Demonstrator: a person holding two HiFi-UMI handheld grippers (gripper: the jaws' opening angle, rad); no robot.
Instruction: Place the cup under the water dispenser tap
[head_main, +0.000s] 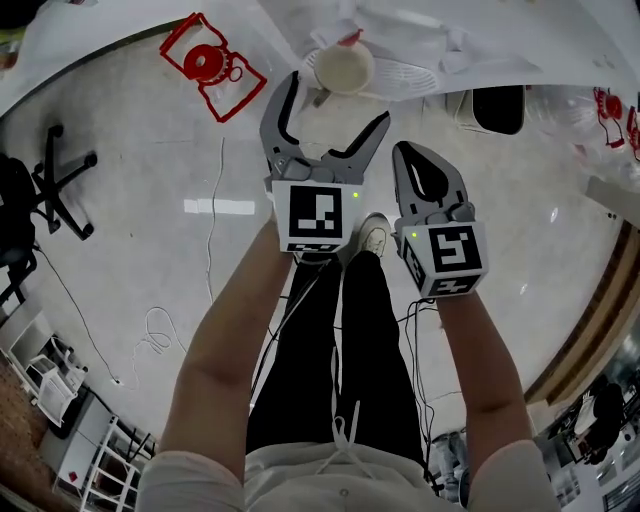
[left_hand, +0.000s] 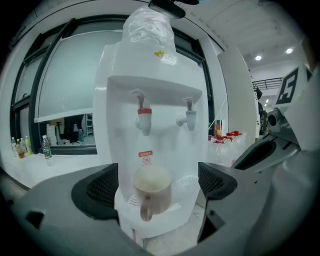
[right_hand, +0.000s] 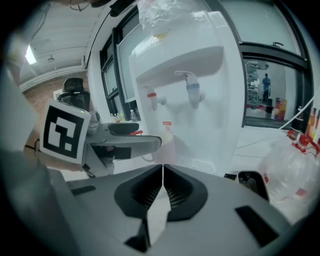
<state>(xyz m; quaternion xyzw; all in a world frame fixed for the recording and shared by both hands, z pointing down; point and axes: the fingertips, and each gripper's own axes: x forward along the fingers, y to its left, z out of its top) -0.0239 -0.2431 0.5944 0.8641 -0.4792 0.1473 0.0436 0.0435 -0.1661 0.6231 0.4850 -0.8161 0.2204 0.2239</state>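
**A:** Where is the cup?

**B:** The cup (left_hand: 151, 186) stands upright on the drip tray (left_hand: 189, 181) of the dispenser (left_hand: 150, 70). It's directly below the red tap (left_hand: 144, 116), with its handle turned towards me. The second tap (left_hand: 189, 118) is off to its right, with nothing under it.

**A:** Have you got hold of it?

**B:** No. My left gripper (head_main: 337, 100) has its jaws spread wide. In the left gripper view the cup shows in the gap between them, but it's clear of both pads. Nothing is held.

**A:** And the other one?

**B:** My right gripper (right_hand: 162, 175) is closed, jaws pressed together with nothing between them. It hangs just beside the left gripper, a little further back from the dispenser.

**A:** Anything else around?

**B:** An upturned clear bottle (left_hand: 149, 25) sits on top of the dispenser. From the head view I also see a red frame (head_main: 212, 65) lying on the pale floor (head_main: 150, 150), well left of the cup.
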